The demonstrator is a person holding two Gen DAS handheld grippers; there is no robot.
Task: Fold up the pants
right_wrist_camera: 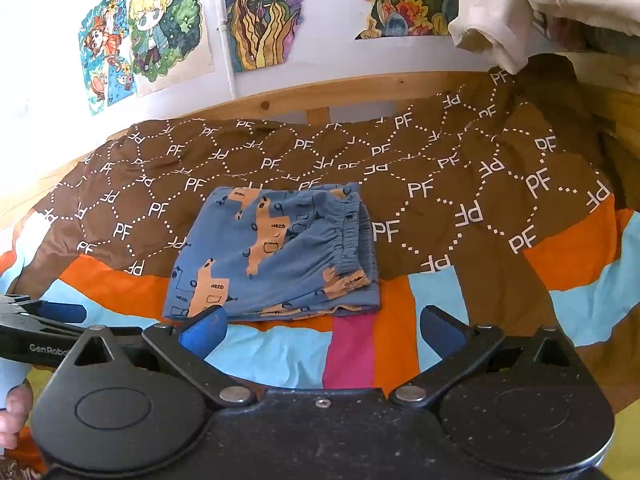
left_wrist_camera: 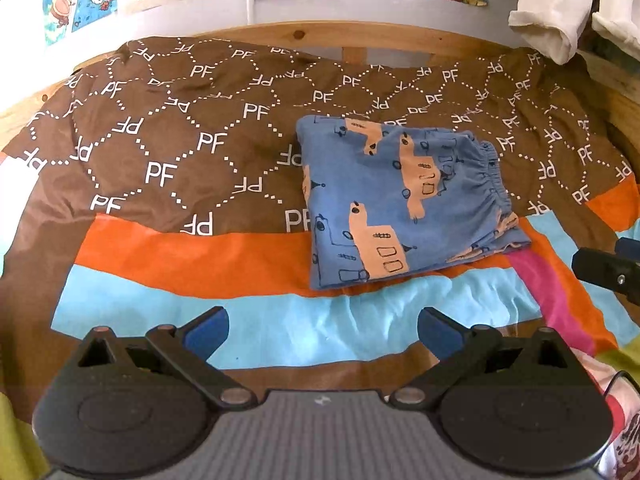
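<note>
The blue pants (left_wrist_camera: 400, 200) with tan printed shapes lie folded into a compact rectangle on the bedspread, the elastic waistband (left_wrist_camera: 494, 184) on their right side. The right wrist view shows the same folded pants (right_wrist_camera: 276, 256) just beyond the fingers. My left gripper (left_wrist_camera: 323, 330) is open, held back from the pants over the light-blue stripe, with nothing between its blue pads. My right gripper (right_wrist_camera: 322, 330) is open too, its left pad (right_wrist_camera: 204, 330) close to the pants' near corner. The left gripper's fingers (right_wrist_camera: 60, 312) show at the left edge of the right wrist view.
A brown bedspread (left_wrist_camera: 180, 140) with white PF lettering and orange, light-blue and pink stripes covers the bed. A wooden bed frame (left_wrist_camera: 304, 36) runs along the back under a wall of colourful drawings. White cloth (left_wrist_camera: 556, 12) hangs at the upper right. A person's hand (right_wrist_camera: 14, 412) shows lower left.
</note>
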